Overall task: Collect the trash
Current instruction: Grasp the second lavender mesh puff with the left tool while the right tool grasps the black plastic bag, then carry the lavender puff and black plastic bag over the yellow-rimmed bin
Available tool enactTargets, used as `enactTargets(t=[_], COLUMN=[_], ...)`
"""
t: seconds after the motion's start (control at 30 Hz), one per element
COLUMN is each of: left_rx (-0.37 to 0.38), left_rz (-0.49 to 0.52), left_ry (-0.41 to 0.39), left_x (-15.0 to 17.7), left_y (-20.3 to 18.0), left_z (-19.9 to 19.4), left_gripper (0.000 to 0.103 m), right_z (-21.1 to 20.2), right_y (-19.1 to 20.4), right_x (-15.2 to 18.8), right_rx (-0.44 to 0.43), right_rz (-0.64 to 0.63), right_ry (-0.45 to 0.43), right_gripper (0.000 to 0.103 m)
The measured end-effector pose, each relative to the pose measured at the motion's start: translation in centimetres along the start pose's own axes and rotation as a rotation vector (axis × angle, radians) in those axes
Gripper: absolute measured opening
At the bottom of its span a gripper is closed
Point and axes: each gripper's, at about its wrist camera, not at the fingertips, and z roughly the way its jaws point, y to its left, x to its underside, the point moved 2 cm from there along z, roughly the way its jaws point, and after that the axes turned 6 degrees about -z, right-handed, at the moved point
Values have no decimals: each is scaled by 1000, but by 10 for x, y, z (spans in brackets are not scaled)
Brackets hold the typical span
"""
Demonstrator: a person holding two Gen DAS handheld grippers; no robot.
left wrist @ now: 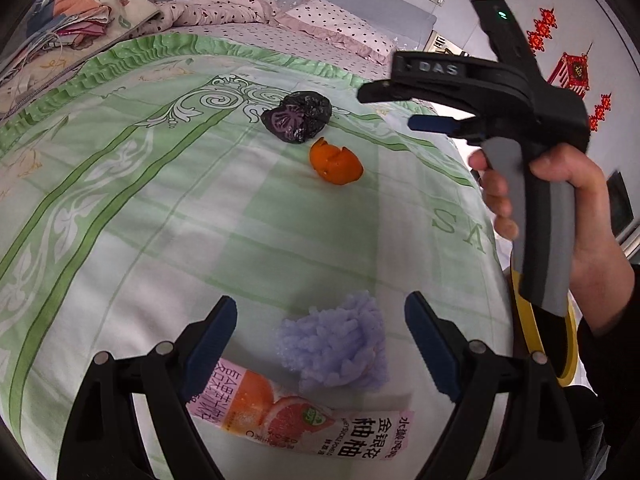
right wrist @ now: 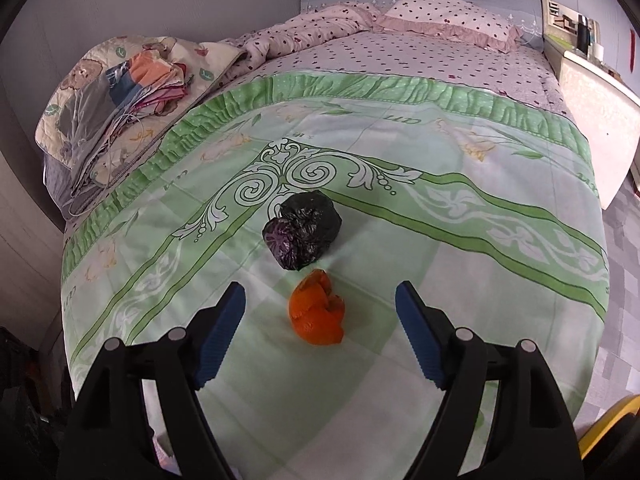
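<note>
Green bedspread (right wrist: 460, 240), black bag (right wrist: 303, 230) touching orange peel (right wrist: 318, 308)

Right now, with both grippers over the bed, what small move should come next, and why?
Probably lower the right gripper straight onto the orange peel. Its fingers stand open with the peel lying between them on the green bedspread, apart from the black bag beyond. The left gripper is likewise open around the purple fluffy piece.
</note>
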Motion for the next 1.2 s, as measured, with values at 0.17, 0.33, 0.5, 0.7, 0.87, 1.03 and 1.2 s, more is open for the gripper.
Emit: enactTargets(t=[0.17,0.33,0.5,0.7,0.87,1.03,1.2], left_rx=[-10,-24,-29,5,30,18,4], left_rz=[39,59,102,100,106,108,108], left_ry=[26,57,56,47,42,9,-27], left_x=[7,13,14,15,16,15,11], left_y=[-8,-11,-17,-19,-21,-20,-22], left_z=[16,30,38,32,25,14,-1], left_gripper=[82,70,56,50,49,49,49], right_z=[49,88,118,113,89,52,8], right_y=[4,3,8,24,27,25,25], right_x=[-18,-26,-28,-33,-32,-30,-22], right_rx=[44,63,58,55,41,47,63], right_rz=[-23,-35,-45,-97,-112,-108,-120], right_ry=[52,99,124,87,59,30,-3], right_gripper=[77,77,57,25,22,22,22])
